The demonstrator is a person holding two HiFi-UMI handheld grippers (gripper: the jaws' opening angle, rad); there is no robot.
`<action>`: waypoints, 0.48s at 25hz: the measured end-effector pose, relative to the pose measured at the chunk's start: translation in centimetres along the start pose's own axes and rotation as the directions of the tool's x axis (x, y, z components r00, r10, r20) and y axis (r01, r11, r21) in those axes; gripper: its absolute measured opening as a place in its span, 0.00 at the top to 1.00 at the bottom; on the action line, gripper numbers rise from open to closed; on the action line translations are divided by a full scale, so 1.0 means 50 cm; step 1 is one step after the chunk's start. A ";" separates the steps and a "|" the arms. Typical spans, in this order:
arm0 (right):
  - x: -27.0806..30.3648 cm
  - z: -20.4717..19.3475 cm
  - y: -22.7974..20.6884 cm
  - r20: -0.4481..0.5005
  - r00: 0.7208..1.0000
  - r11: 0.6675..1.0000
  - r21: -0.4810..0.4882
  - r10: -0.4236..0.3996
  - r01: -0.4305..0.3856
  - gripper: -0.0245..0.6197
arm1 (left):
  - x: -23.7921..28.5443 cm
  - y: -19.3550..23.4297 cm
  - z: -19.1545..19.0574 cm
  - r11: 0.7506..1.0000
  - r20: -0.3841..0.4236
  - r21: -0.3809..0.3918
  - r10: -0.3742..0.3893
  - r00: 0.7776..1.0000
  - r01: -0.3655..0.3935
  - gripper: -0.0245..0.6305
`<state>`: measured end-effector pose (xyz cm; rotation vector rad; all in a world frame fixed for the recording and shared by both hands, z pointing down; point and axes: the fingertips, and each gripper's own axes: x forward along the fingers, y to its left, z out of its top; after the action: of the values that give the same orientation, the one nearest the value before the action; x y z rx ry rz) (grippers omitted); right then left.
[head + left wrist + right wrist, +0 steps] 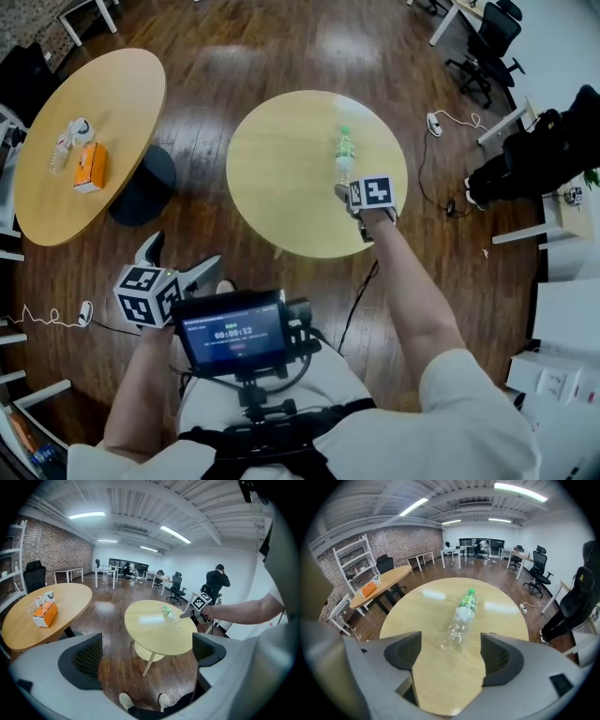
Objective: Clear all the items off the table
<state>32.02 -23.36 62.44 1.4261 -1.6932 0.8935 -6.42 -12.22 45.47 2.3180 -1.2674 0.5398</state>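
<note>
Dark wooden flooring (206,56) is running under two round, pale wooden surfaces in an open office room. On the nearer surface (281,187) a clear plastic bottle (461,620) is lying on its side, its green cap pointing away from the person and its base facing the right gripper (450,656). That gripper is reaching over the surface's edge with its jaws standing wide apart; the bottle's base is showing in the gap between them, and neither pad is touching it. The left gripper (147,656) is hanging low beside the person's waist, well apart from the surface, its jaws also spread and holding nothing, with only floor and the person's shoes (125,700) showing between them. On the farther surface (56,197), an orange box (90,167) is sitting.
</note>
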 end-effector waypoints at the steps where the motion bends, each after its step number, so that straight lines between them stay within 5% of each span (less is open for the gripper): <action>1: 0.024 0.009 -0.006 -0.020 1.000 1.000 -0.002 -0.011 0.011 0.33 | -0.003 0.013 -0.003 1.000 -0.006 -0.005 0.012 1.000 -0.012 0.06; 8: 0.147 -0.002 -0.048 -0.175 0.983 0.998 0.026 -0.059 0.064 0.33 | -0.022 0.064 -0.020 0.996 -0.017 -0.055 0.068 0.998 -0.069 0.06; 12: 0.173 -0.028 -0.050 -0.209 0.977 0.998 0.023 -0.044 0.050 0.45 | -0.023 0.072 -0.033 0.994 -0.025 -0.074 0.084 0.996 -0.086 0.06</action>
<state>33.65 -26.60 70.80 1.3351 -1.4907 1.0070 -10.28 -12.25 46.88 2.1986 -1.3574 0.5350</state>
